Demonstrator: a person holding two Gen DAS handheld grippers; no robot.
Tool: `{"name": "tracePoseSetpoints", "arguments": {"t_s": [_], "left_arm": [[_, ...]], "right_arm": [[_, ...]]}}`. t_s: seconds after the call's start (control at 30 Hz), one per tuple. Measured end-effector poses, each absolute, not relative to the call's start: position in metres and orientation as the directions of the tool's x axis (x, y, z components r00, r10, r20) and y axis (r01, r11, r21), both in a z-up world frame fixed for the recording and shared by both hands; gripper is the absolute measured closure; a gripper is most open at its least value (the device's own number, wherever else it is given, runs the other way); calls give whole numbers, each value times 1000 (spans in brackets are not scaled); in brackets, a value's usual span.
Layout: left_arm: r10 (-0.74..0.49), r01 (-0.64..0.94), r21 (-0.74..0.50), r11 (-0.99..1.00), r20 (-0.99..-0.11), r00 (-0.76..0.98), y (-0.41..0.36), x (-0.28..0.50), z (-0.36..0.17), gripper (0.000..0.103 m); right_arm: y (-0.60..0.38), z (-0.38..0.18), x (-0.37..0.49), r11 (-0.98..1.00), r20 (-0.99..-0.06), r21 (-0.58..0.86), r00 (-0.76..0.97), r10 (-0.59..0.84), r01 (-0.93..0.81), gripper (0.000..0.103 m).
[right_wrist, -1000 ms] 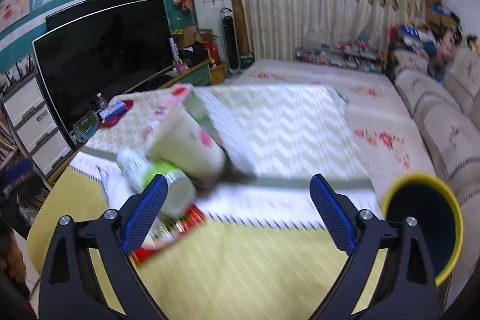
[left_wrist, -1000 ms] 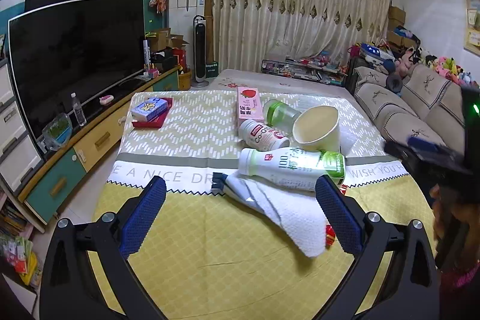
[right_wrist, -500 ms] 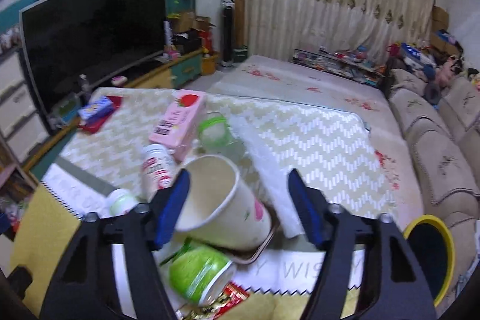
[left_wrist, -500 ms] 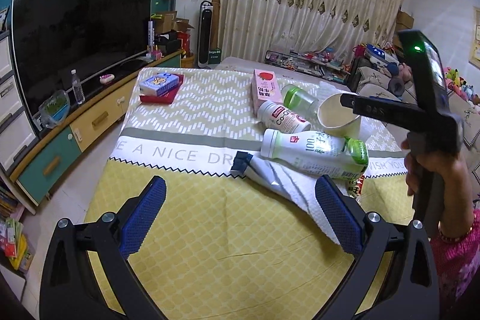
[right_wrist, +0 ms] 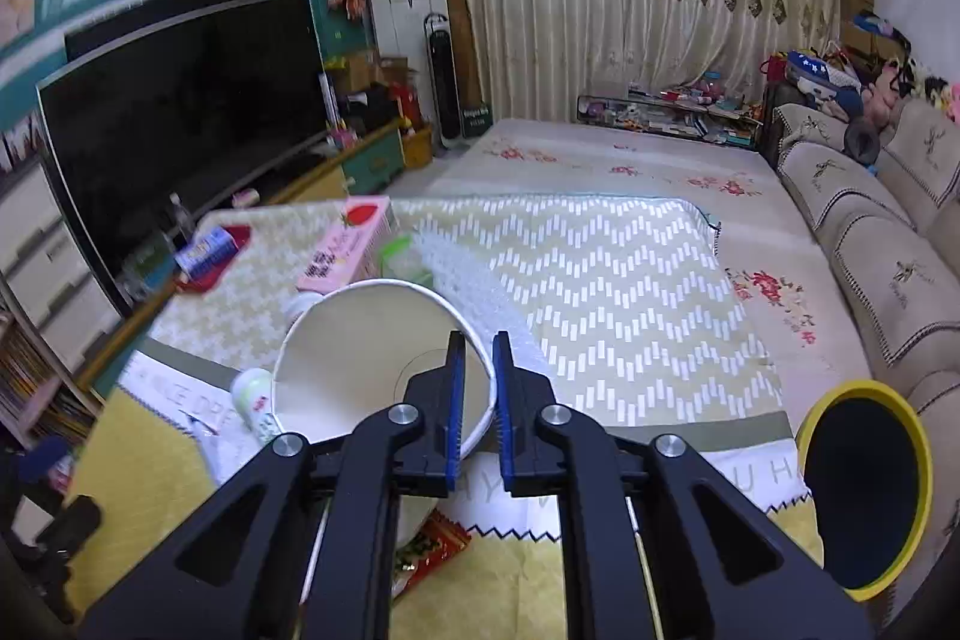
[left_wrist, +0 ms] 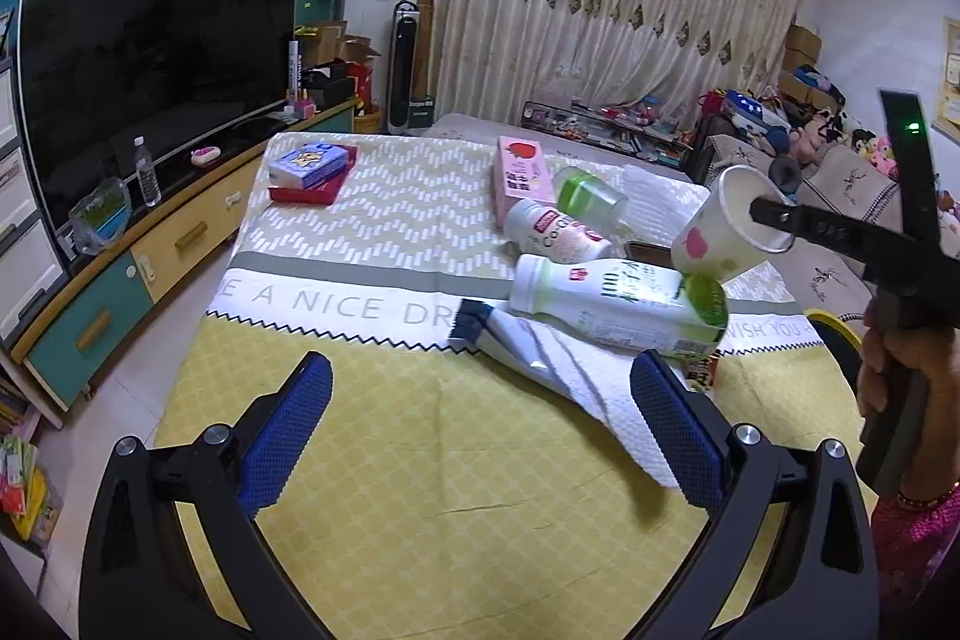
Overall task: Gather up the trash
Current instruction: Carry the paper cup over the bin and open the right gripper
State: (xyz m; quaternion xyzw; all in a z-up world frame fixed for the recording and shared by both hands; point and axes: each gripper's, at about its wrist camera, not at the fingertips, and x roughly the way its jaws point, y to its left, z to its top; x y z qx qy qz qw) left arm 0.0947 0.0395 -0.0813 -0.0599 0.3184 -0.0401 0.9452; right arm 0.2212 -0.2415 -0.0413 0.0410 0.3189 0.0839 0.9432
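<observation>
My right gripper (right_wrist: pixel 477 343) is shut on the rim of a white paper cup (right_wrist: pixel 360 352), one finger inside and one outside. In the left wrist view the cup (left_wrist: pixel 717 235) hangs lifted above the table. Under it lie a white bottle with a green cap (left_wrist: pixel 612 307), a smaller white bottle (left_wrist: pixel 549 238), a clear green-banded bottle (left_wrist: pixel 585 193), a pink carton (left_wrist: pixel 522 172), a white towel (left_wrist: pixel 576 370) and a red wrapper (right_wrist: pixel 429 550). My left gripper (left_wrist: pixel 480 418) is open and empty over the yellow tablecloth (left_wrist: pixel 420 460).
A yellow-rimmed black bin (right_wrist: pixel 864 484) stands off the table's right edge. A blue box on a red tray (left_wrist: pixel 309 166) sits at the table's far left. A TV and cabinet (left_wrist: pixel 150 58) are on the left, a sofa (right_wrist: pixel 888 244) on the right.
My right gripper has closed on the paper cup's rim and lifted the cup off the table. My left gripper has stayed open, shifting only slightly.
</observation>
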Motion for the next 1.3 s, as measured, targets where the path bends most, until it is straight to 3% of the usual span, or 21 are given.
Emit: {"name": "tracePoseSetpoints", "arguments": {"t_s": [0.27, 0.5, 0.87, 1.13, 1.17, 1.2, 1.27, 1.3], "left_arm": [[-139, 83, -122, 989, -585, 799, 19, 91, -76, 5], [-162, 122, -109, 987, -582, 797, -1, 90, -73, 5], [-179, 155, -91, 984, -594, 785, -26, 92, -74, 5], [-186, 178, -75, 981, -619, 763, -48, 103, -78, 5], [-186, 181, -71, 981, -623, 760, -51, 104, -80, 5], [-187, 186, -68, 980, -628, 756, -54, 106, -81, 5], [-188, 193, -63, 979, -635, 749, -57, 108, -84, 5], [-187, 195, -59, 979, -640, 745, -60, 110, -86, 5]], "right_arm": [[-285, -24, 184, 971, -539, 217, 816, 207, -103, 94], [-353, -24, 159, 975, -530, 219, 843, 93, 30, 94], [-483, -72, 146, 905, -623, 222, 767, -155, 364, 94], [-532, -114, 151, 862, -686, 220, 700, -197, 457, 92], [-535, -117, 151, 860, -695, 210, 690, -203, 464, 86], [-538, -121, 152, 856, -700, 207, 683, -208, 473, 65], [-542, -124, 148, 847, -690, 216, 690, -220, 486, 42], [-543, -124, 147, 845, -689, 211, 688, -229, 492, 42]]}}
